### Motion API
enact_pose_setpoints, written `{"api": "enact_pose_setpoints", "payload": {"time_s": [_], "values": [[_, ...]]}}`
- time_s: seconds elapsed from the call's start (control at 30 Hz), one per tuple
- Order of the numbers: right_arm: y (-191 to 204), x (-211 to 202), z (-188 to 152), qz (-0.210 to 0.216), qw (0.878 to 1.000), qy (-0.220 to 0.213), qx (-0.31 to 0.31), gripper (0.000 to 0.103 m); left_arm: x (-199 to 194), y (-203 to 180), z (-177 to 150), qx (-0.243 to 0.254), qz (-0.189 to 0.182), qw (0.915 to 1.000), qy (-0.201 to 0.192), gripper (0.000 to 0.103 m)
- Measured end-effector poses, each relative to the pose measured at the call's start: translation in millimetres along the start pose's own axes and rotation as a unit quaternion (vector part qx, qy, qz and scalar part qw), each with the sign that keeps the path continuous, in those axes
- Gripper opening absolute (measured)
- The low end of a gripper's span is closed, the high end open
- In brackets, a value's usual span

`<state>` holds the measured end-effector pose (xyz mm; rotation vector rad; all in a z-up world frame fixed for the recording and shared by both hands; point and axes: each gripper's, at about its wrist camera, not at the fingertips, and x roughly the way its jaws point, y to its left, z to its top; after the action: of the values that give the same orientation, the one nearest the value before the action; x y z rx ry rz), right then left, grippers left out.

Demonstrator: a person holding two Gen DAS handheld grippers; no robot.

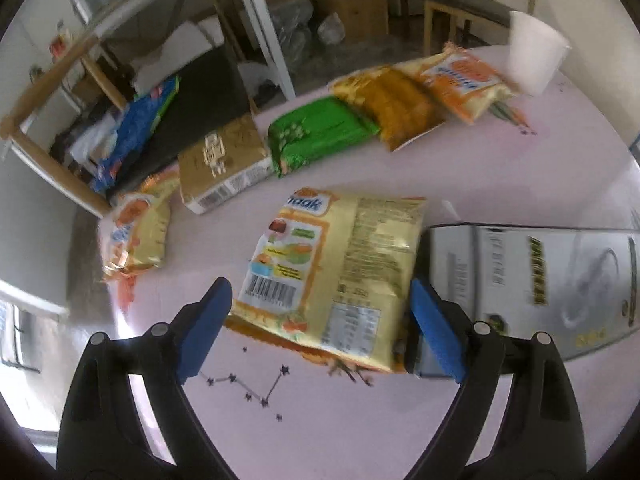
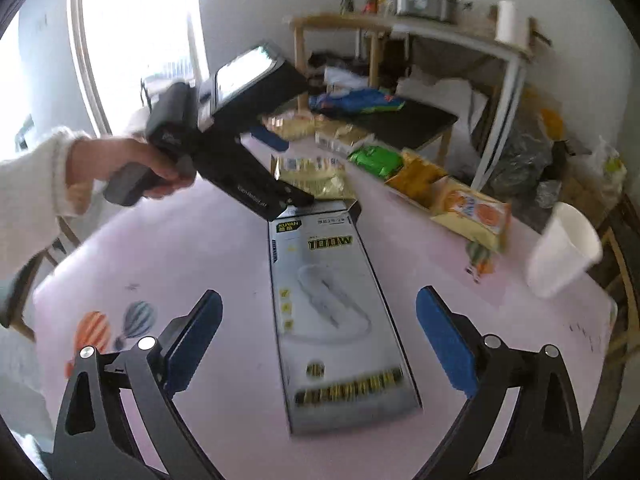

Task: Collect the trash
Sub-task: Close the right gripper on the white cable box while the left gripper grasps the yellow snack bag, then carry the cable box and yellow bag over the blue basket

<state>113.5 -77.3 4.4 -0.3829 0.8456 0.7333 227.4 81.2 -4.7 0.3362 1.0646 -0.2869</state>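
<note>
Left hand-held gripper (image 1: 320,328) wide apart, astride yellow snack packet (image 1: 336,272) on table (image 1: 500,168)

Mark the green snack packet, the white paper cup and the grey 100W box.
Green snack packet (image 1: 320,132), left wrist view, middle of its face.
White paper cup (image 2: 562,250), right wrist view, side wall.
Grey 100W box (image 2: 336,320), right wrist view, printed top.

Glossy plastic film on the cream snack packet (image 1: 336,276) nearest, shiny and crinkled; the green packet (image 1: 320,134) farther off shines the same way. The grey box (image 2: 340,320) looks like smooth printed card with a slight sheen. The tablecloth (image 1: 480,160) is pale pink, matt and smooth. Far right, a white paper cup (image 2: 560,256), matt
</note>
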Motion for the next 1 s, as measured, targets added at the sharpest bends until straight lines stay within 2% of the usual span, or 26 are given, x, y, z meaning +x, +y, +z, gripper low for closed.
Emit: {"api": "enact_pose_setpoints", "payload": {"time_s": [0.07,0.17,0.2,0.23,0.3,0.4,0.43,0.5,0.53,0.6,0.7,0.83,0.9,1.0], "values": [[-4.9,22.3,11.2,0.004,1.0,0.03,-0.006,0.095,8.9,6.5,4.3,-0.015,-0.012,0.9998,0.003,0.089],[-8.7,46.2,12.7,-0.026,0.997,0.071,-0.016,0.095,12.7,13.9,6.1,-0.034,-0.028,0.999,-0.004,0.089],[-6.1,51.8,11.4,-0.03,0.996,0.08,-0.023,0.095,13.0,15.7,5.5,-0.044,-0.04,0.9982,-0.004,0.083],[-6.6,52.5,11.0,-0.024,0.996,0.082,-0.027,0.095,15.1,16.8,5.0,-0.05,-0.051,0.9975,-0.004,0.068],[-5.6,53.8,8.6,-0.028,0.995,0.089,-0.027,0.095,10.7,18.7,2.5,-0.055,-0.047,0.9973,-0.009,0.053],[0.7,64.9,-2.3,-0.016,0.99,0.134,-0.035,0.095,7.0,19.8,-5.1,-0.067,-0.047,0.9967,-0.002,0.044],[0.4,66.6,-4.0,-0.009,0.991,0.131,-0.028,0.095,4.2,20.1,-8.6,-0.072,-0.042,0.9965,-0.001,0.037],[-6.2,63.4,-7.9,0.004,0.992,0.126,0.009,0.09,1.4,20.9,-15.6,-0.082,-0.032,0.9962,0.003,0.034],[-8.3,59.5,-8.9,-0.004,0.992,0.122,0.013,0.082,-2.9,17.7,-18.7,-0.084,-0.028,0.996,0.004,0.032],[-11.6,53.2,-15.5,-0.006,0.992,0.124,0.033,0.082,-10.8,15.1,-27.5,-0.087,-0.016,0.996,0.003,0.03],[-10.1,36.9,-29.9,-0.02,0.99,0.132,0.046,0.082,-21.3,15.1,-37.3,-0.098,-0.017,0.995,0.001,0.029],[-29.2,-4.4,-59.0,-0.009,0.986,0.116,0.116,0.082,-51.6,3.4,-49.8,-0.114,-0.045,0.9923,-0.014,0.029],[-42.1,-31.3,-74.8,-0.004,0.983,0.097,0.155,0.082,-76.8,-18.1,-54.4,-0.105,-0.062,0.9921,-0.028,0.029],[-57.5,-105.4,-110.8,-0.008,0.978,0.039,0.205,0.082,-110.8,-59.4,-59.6,-0.076,-0.083,0.9927,-0.043,0.029]]}}
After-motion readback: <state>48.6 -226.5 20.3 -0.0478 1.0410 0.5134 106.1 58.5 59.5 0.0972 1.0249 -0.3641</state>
